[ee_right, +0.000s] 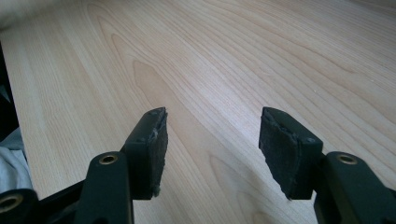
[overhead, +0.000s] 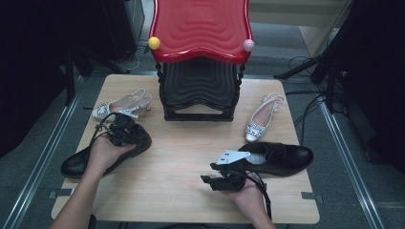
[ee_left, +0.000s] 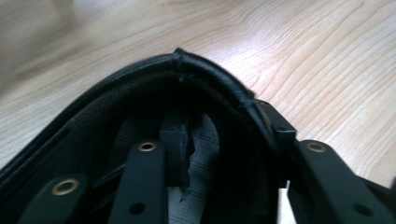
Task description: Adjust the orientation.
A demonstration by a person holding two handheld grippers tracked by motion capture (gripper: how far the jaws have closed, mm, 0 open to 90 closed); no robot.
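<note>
Left gripper (ee_left: 224, 154) clamps the black shoe's heel collar (ee_left: 210, 74).
Right gripper (ee_right: 212, 154) waits released above the table (ee_right: 233, 56), beside the second shoe (overhead: 282, 157).

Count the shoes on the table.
4: a black shoe at the left in the left gripper, another black shoe at the right, a silver sandal back left, another silver sandal back right. None seem hidden.

Left black shoe (overhead: 76, 162) partly under hand (overhead: 102, 152).
</note>
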